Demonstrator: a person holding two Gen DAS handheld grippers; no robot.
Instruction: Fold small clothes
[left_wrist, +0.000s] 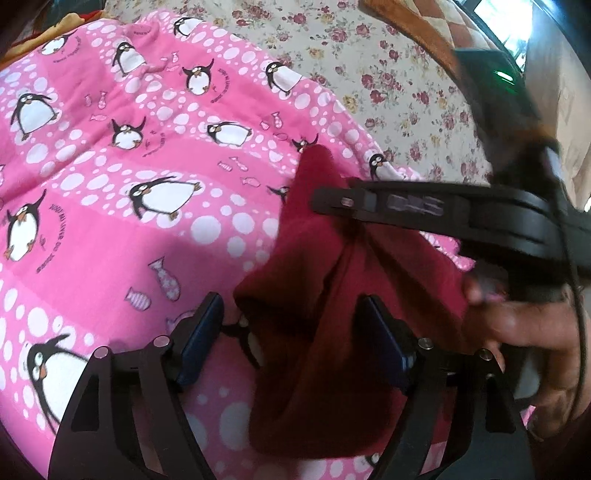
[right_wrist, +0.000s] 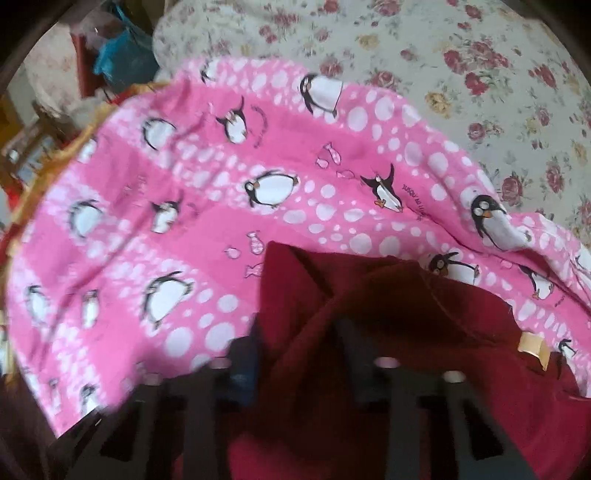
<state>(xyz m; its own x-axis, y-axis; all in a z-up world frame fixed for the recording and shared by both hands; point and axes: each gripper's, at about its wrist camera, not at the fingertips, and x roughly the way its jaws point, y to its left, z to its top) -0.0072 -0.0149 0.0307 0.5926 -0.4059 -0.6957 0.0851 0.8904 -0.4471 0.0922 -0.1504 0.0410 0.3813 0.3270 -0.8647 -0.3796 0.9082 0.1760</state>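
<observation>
Left wrist view: the left gripper (left_wrist: 291, 325) sits at the bottom of the frame with its jaws spread wide, and a bunched dark red garment (left_wrist: 306, 369) hangs down between them. The right-hand pad (left_wrist: 384, 339) looks like it's touching the cloth, but the left one stands clear, so nothing's really pinched there. The right gripper (left_wrist: 325, 201) reaches in from the right edge, a hand (left_wrist: 532, 332) on its handle, and its tip is against the raised peak of the garment.

Right wrist view is pretty blurry, but the right gripper's (right_wrist: 295, 354) jaws are drawn close together around a fold of the red garment (right_wrist: 369, 317), which fills the lower middle of the frame. Everything lies on a pink penguin-print blanket (left_wrist: 110, 206), with a floral bedsheet (left_wrist: 388, 66) across the top.
</observation>
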